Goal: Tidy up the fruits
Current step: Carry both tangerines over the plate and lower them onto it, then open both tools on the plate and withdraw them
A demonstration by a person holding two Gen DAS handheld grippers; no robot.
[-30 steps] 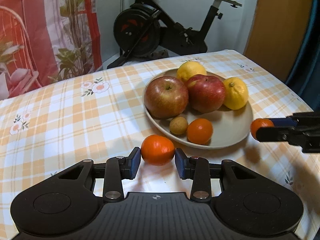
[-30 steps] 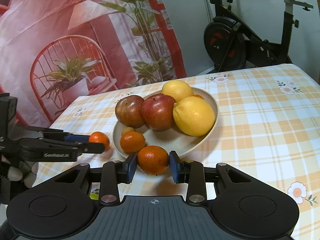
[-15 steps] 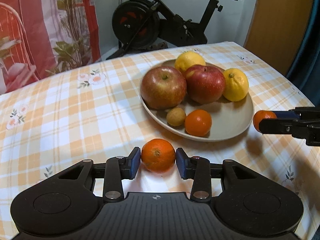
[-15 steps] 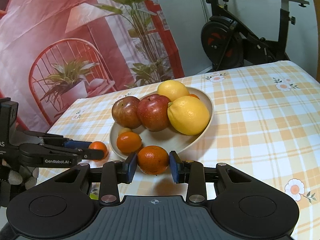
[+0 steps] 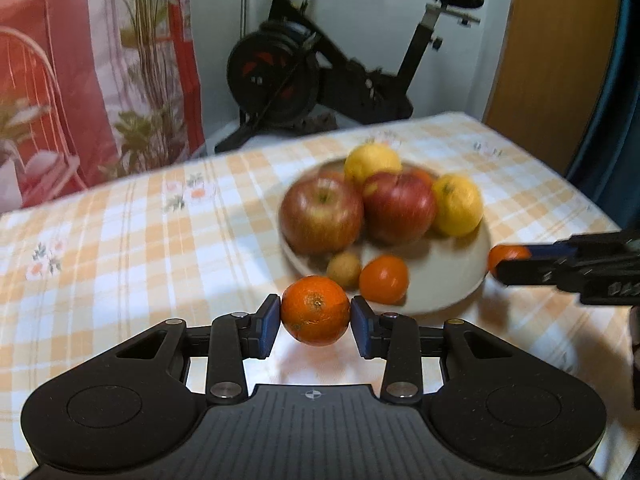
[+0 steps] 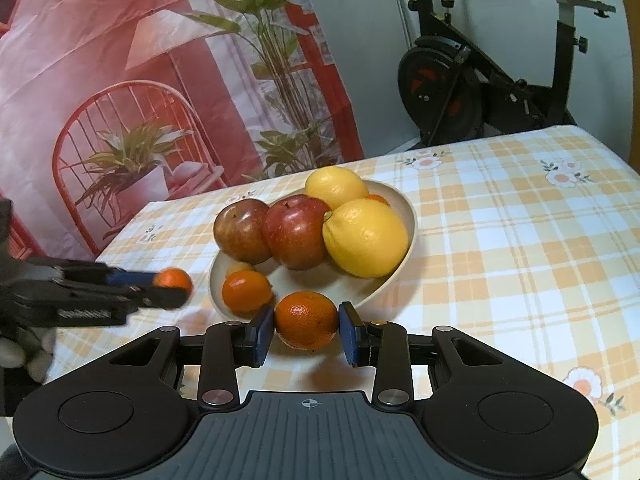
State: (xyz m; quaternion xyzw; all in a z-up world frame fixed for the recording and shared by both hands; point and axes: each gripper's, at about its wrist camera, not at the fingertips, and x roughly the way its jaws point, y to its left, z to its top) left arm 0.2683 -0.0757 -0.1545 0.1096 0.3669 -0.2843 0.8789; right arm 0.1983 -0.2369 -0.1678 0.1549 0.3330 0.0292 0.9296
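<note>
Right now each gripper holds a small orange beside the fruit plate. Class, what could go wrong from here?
1. The left gripper, its jaws closing, pinches a round orange only at its sides; it could slip and roll away.
2. The plate is crowded; a dropped orange may knock the apples.
3. The right gripper is close by, so both could collide.

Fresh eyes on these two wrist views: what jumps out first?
Each gripper grips a mandarin: the left gripper holds one mandarin, its jaws closing, and the right gripper is shut on another mandarin. Just beyond them sits the plate piled with apples, lemons and small fruit on the checked tablecloth.
</note>
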